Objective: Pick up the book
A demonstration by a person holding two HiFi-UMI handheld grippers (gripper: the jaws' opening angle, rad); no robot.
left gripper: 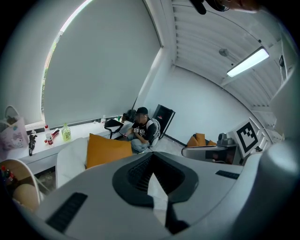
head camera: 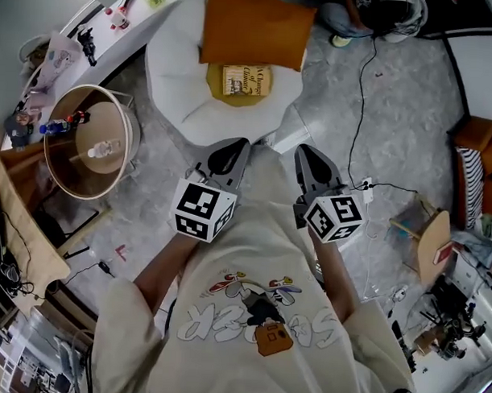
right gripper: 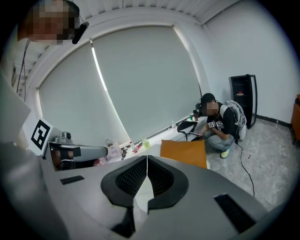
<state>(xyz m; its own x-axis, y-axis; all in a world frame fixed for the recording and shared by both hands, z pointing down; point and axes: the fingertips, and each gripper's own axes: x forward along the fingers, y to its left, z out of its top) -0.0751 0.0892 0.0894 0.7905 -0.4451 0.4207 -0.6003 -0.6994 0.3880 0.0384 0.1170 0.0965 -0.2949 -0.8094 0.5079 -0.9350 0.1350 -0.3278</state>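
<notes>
The book (head camera: 247, 80), cream with dark print, lies flat on a yellow pad on the white seat (head camera: 178, 68), in front of an orange pillow (head camera: 256, 28). In the head view both grippers hover side by side short of the seat's near edge. My left gripper (head camera: 236, 146) is shut and holds nothing. My right gripper (head camera: 305, 152) is also shut and holds nothing. The left gripper view shows the shut gripper (left gripper: 153, 164) with the orange pillow (left gripper: 108, 150) beyond it. The right gripper view shows the shut gripper (right gripper: 146, 163) and the pillow (right gripper: 183, 151). The book is hidden in both gripper views.
A round wooden side table (head camera: 65, 185) with bottles stands left of the seat. A person (head camera: 365, 14) crouches on the floor behind it. A black cable (head camera: 360, 99) runs across the floor at right, near a wooden stool (head camera: 430, 238). A window ledge (head camera: 135, 31) carries small items.
</notes>
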